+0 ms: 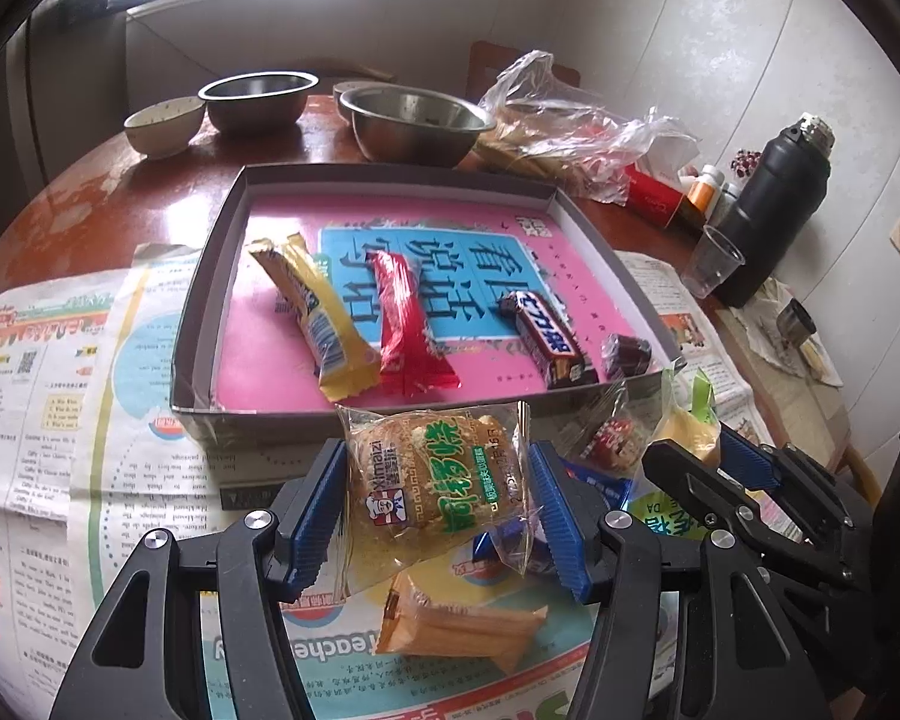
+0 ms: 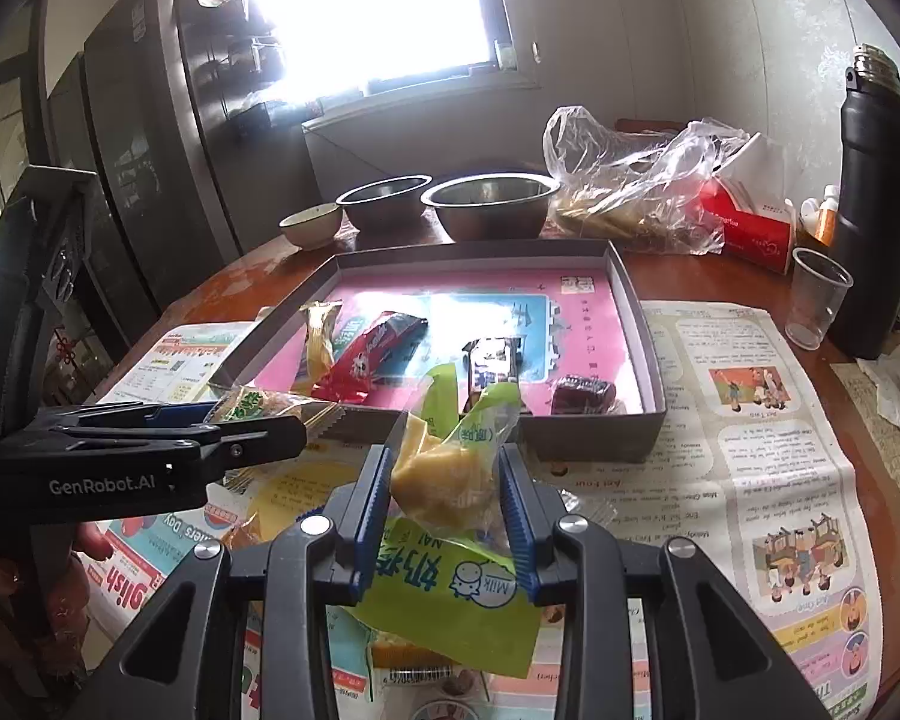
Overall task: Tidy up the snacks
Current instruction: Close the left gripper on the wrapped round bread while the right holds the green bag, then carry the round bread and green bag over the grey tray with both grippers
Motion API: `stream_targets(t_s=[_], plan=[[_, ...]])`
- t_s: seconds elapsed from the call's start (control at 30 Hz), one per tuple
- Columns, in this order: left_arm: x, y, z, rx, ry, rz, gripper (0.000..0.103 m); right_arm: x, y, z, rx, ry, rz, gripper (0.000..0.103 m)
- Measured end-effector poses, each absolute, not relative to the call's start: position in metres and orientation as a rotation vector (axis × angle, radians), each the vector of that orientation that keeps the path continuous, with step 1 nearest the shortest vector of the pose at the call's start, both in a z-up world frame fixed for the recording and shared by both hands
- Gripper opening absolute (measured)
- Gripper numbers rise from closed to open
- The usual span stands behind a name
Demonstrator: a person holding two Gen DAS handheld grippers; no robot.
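Note:
My left gripper [image 1: 435, 510] is shut on a clear-wrapped brown cake with green characters [image 1: 435, 480], held above the newspaper just in front of the grey tray [image 1: 210, 276]. My right gripper [image 2: 444, 504] is shut on a green-and-clear packet holding a yellow cake [image 2: 444, 480], also lifted in front of the tray [image 2: 642, 324]. The tray holds a yellow bar [image 1: 318, 312], a red packet [image 1: 408, 324], a Snickers bar [image 1: 546, 336] and a small dark candy [image 1: 627, 354]. On the newspaper below lie an orange wafer packet [image 1: 456, 624] and a blue packet [image 1: 594, 480].
Two steel bowls [image 1: 414, 120] and a small ceramic bowl [image 1: 162, 120] stand behind the tray. A plastic bag [image 1: 570, 120], red box [image 1: 660, 198], black thermos [image 1: 774, 204] and clear cup [image 1: 711, 264] crowd the right. Newspaper [image 1: 60, 360] covers the near table.

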State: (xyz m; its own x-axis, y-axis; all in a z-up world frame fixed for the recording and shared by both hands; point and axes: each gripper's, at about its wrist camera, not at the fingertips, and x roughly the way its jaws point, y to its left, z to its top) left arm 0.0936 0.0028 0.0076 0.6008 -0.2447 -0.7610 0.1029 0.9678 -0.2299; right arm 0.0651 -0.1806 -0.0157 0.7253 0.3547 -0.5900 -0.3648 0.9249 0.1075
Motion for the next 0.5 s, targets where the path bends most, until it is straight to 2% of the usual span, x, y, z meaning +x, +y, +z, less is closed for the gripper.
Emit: stream_targets(t_s=[0.5], plan=[[0.114, -0.01, 0.024, -0.158, 0.883, -0.219, 0.063, 0.081, -0.194, -0.003, 0.006, 0.635, 0.368, 0.036]])
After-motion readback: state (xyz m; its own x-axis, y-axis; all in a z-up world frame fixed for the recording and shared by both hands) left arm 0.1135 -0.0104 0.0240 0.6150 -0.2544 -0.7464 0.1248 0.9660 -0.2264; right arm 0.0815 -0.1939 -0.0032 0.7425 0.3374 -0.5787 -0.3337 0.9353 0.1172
